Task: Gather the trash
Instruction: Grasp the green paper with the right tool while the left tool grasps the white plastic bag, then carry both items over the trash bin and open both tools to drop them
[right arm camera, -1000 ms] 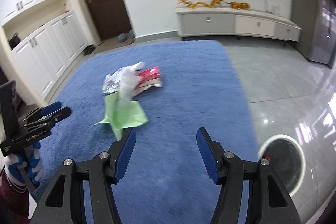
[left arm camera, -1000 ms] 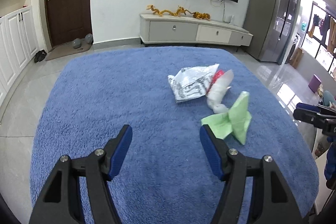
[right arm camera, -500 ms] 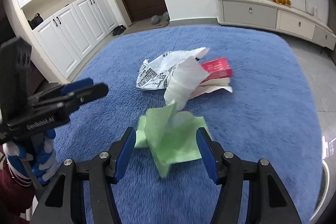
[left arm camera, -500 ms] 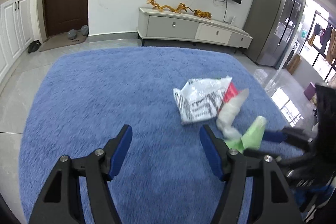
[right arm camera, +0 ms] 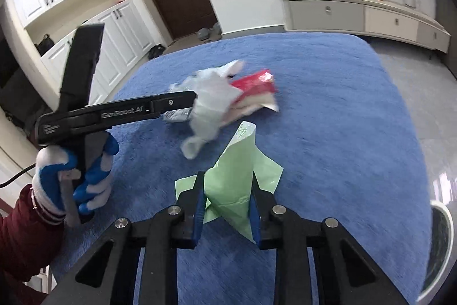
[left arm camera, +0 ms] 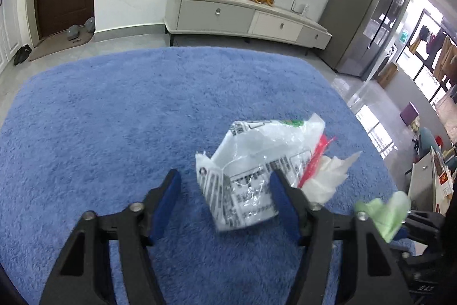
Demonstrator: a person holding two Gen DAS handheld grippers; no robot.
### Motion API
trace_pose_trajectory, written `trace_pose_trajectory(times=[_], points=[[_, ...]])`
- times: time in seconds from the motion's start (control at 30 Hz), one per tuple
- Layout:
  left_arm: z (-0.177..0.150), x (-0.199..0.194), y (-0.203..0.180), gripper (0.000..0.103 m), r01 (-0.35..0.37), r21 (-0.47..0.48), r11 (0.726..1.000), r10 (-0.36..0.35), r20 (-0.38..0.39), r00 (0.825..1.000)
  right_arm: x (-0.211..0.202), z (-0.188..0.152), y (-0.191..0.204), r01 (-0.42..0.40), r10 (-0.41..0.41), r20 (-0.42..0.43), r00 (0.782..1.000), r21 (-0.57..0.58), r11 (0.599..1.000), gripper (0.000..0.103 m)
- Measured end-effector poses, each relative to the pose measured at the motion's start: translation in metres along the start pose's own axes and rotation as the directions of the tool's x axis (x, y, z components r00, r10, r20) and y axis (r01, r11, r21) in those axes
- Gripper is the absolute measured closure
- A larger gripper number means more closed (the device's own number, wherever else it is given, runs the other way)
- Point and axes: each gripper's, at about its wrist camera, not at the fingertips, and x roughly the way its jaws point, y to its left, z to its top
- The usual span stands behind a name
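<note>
In the left wrist view, my left tool (left arm camera: 225, 190) is half wide and closing. The crinkled white plastic wrapper with black print (left arm camera: 251, 176) lies between its blue pads, but they do not press it yet. Beside it are a red packet (left arm camera: 321, 149) and a crumpled white tissue (left arm camera: 328, 179), all on the blue fluffy carpet (left arm camera: 114, 119).

In the right wrist view, my right tool (right arm camera: 227, 205) is narrow and closing on the light green plastic bag (right arm camera: 237, 176), and the pads seem to touch it. My left hand (right arm camera: 74, 170), in a blue and white glove, holds the other tool near the pile.

I judge the task is at its beginning: nothing is collected yet, and all four pieces remain on the carpet.
</note>
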Motion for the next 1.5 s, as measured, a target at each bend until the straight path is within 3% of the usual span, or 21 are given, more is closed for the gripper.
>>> trace_pose_trajectory(times=[0.03, 0.1, 0.23, 0.7, 1.07, 1.33, 1.5], points=[[0.0, 0.002, -0.003, 0.059, 0.015, -0.002, 1.0, -0.015, -0.007, 1.0, -0.004, -0.003, -0.004, 0.007, -0.007, 0.003, 1.0, 0.01, 1.0, 0.078], [-0.003, 0.0, -0.011, 0.063, 0.011, 0.012, 1.0, -0.011, 0.001, 1.0, -0.014, -0.009, -0.015, 0.022, -0.022, 0.009, 1.0, 0.037, 0.999, 0.078], [-0.013, -0.011, -0.027, 0.089, -0.005, 0.046, 0.999, 0.004, 0.028, 1.0, -0.032, -0.022, -0.032, 0.036, -0.039, 0.03, 0.999, 0.091, 0.995, 0.078], [-0.062, -0.075, -0.052, 0.093, 0.027, 0.007, 1.0, -0.028, 0.094, 0.995, -0.079, -0.037, -0.052, 0.052, -0.068, 0.096, 0.993, 0.155, 0.987, 0.078], [-0.073, -0.126, -0.048, 0.093, -0.046, -0.048, 0.998, 0.053, 0.154, 0.987, -0.128, -0.067, -0.068, 0.061, -0.094, 0.168, 0.981, 0.193, 0.979, 0.078], [-0.072, -0.149, -0.097, 0.093, -0.071, 0.034, 0.997, 0.062, 0.201, 0.978, -0.158, -0.081, -0.081, 0.069, -0.12, 0.23, 0.966, 0.217, 0.974, 0.078], [-0.075, -0.146, -0.139, 0.093, -0.054, 0.116, 0.992, 0.031, 0.195, 0.98, -0.171, -0.089, -0.091, 0.082, -0.143, 0.255, 0.956, 0.235, 0.969, 0.078]])
